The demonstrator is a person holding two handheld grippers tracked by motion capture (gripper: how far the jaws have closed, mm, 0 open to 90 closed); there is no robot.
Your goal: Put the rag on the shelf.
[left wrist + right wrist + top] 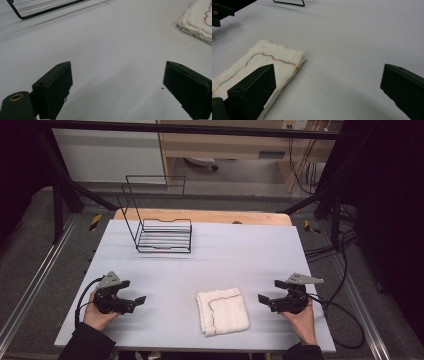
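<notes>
The folded white towel lies flat on the near part of the pale grey table, somewhat toward the person's right, with a thin wavy line of coloured stitching running across its top layer. The right gripper view shows the same towel as a stack of several soft layers with a scalloped edge.

Taking the towel as the landmark and going from the largest thing down: the table spreads out under and around it, bare on every side of the cloth. A black wire rack stands well beyond the towel toward the far left, upright, with tall back frames and a low barred shelf. Nothing lies between the towel and either gripper.

The left gripper sits well to the left of the towel, held low over the table in the person's hand, pointing toward the cloth. In the left gripper view its jaws stand wide apart with only bare table between them. The right gripper is just right of the towel, apart from it, jaws likewise spread wide and empty.
</notes>
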